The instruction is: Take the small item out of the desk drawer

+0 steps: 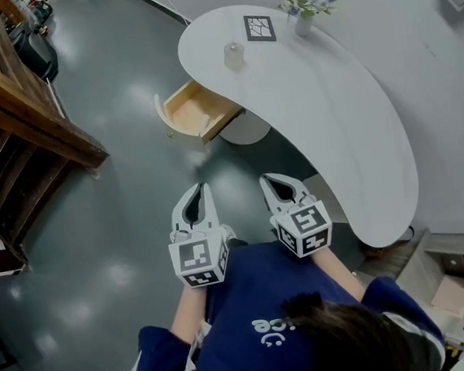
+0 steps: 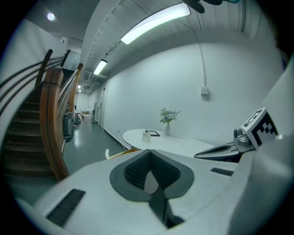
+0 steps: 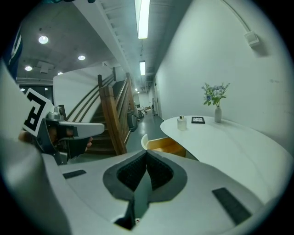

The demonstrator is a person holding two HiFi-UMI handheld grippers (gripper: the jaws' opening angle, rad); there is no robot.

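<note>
Holding both tools out ahead of me over the grey floor (image 1: 130, 231), I have the left gripper (image 1: 200, 188) with its fingers (image 2: 136, 170) pressed together tip to tip and nothing between them. The right gripper (image 1: 269, 179) is the same, its fingers (image 3: 131, 173) closed, empty and touching nothing. The wooden drawer (image 1: 196, 111) stands pulled out from under the left end of the curved white table (image 1: 349, 128), well apart from both grippers. I cannot make out the small item: the head view shows only pale wood in the part of the drawer that is open to it, while the table edge covers the back of it. The gripper views catch just the drawer's front and rim, not its bottom. Only the head view takes in the table's whole sweep, with a small glass bottle (image 1: 234, 55), a dark-framed square (image 1: 259, 28) and a vase of flowers (image 1: 303, 6) at its far end. The right gripper view alone shows my hand (image 3: 57, 137) behind the left gripper, and beyond it the wooden staircase (image 3: 115, 114)
</note>
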